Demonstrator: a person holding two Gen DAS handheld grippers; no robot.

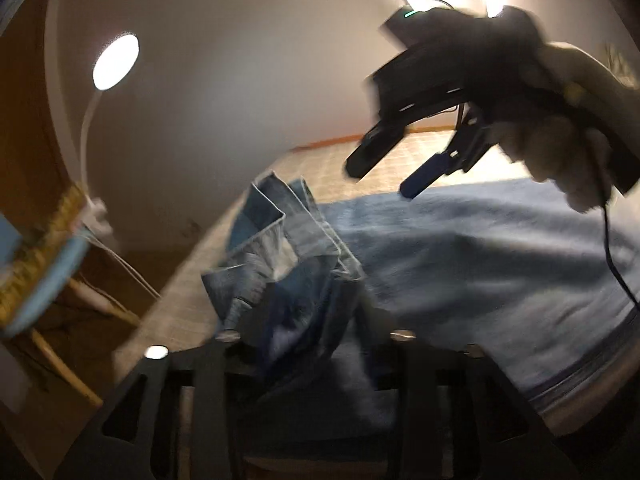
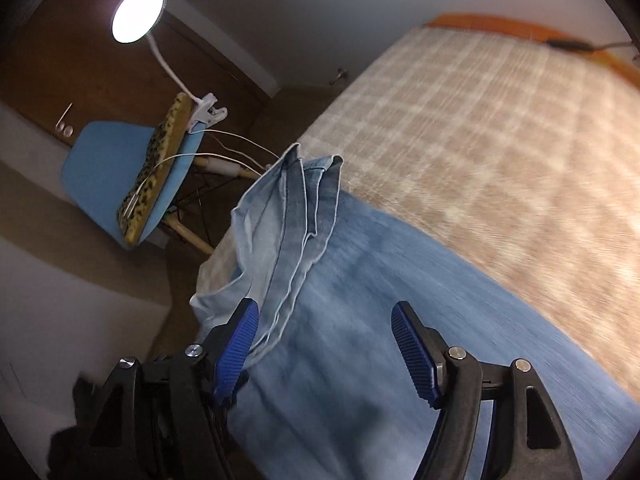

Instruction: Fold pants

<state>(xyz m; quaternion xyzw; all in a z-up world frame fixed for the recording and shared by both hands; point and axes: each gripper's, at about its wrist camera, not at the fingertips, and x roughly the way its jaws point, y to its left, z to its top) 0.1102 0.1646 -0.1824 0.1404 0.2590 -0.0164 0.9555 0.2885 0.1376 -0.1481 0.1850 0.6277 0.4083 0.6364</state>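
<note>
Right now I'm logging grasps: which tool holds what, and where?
Left tool grips the jeans at a bunched fold. Right tool is open, holding nothing.

A clip lamp [image 2: 138, 14] is clamped to a blue chair [image 2: 104, 160] beside the checked bed [image 2: 500, 140].

The right tool [image 2: 324, 340], held in a white-gloved hand [image 1: 560, 152], has its blue-padded fingers spread wide apart. The left tool [image 1: 304, 320] pinches bunched denim; its fingertips are hidden.
</note>
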